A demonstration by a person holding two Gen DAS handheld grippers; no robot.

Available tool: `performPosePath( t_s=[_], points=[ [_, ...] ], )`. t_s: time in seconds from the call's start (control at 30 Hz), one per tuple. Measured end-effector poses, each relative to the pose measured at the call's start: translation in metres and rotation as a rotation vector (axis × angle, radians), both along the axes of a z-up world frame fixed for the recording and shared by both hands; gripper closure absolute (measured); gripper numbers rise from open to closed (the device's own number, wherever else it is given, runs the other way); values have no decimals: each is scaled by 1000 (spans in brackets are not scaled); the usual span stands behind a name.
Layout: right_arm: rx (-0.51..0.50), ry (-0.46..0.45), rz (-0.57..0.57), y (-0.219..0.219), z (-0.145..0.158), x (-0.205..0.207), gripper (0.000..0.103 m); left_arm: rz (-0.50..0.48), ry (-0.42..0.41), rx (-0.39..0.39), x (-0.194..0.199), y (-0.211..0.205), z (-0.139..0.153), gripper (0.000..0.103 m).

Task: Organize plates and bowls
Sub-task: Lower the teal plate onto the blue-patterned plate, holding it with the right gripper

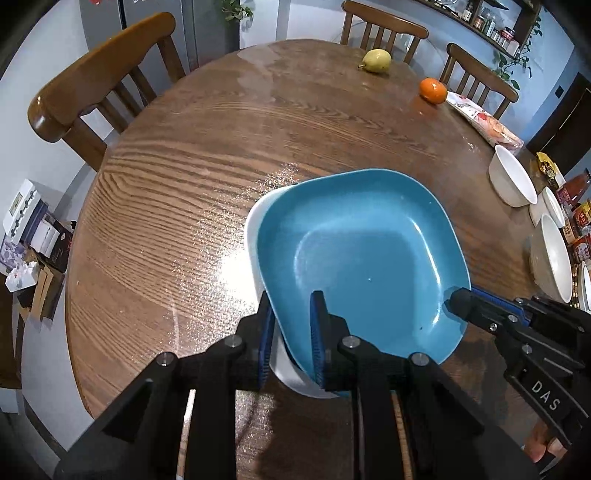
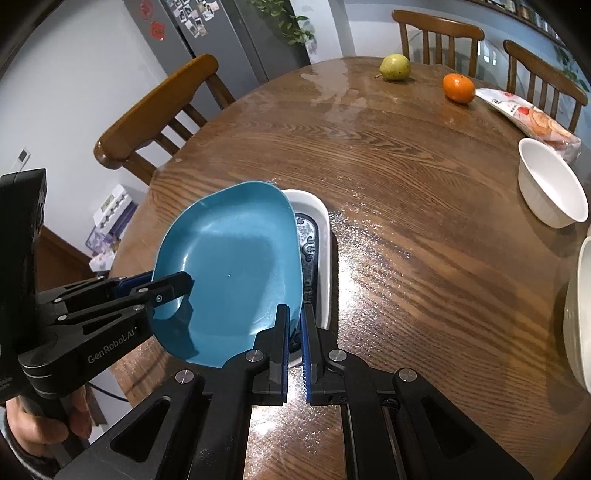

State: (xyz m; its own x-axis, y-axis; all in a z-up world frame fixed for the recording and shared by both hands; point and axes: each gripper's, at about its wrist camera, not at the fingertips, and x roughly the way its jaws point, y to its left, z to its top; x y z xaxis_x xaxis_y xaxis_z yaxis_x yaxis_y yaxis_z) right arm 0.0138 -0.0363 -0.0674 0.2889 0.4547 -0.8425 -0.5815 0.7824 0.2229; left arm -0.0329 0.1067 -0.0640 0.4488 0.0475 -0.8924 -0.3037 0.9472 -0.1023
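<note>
A: Blue plate (image 1: 364, 258) gripped on opposite rims — left gripper (image 1: 293, 332) and right gripper (image 2: 294, 343) both clenched on it. Tilted over white dish (image 2: 321, 236), empty, patterned base.

B: White bowl (image 2: 550, 188) empty, well apart. Table (image 2: 424, 166) bare between; pear (image 2: 395, 67), orange (image 2: 458, 88) at far edge.

Lots hidden under that plate

The blue plate (image 2: 229, 266) covers most of the white patterned dish (image 2: 317, 240), so its pattern barely shows. Bowls at the right edge (image 1: 554, 258) are cut off, and the shelf jars (image 1: 491, 26) are too tiny to read.
</note>
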Motion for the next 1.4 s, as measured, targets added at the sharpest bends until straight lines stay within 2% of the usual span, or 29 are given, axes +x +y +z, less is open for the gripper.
performPosePath(
  t_s=[1.4],
  points=[
    [-39, 58, 2, 5, -14, 22, 97, -34, 65, 28, 26, -1, -13, 86]
  ],
)
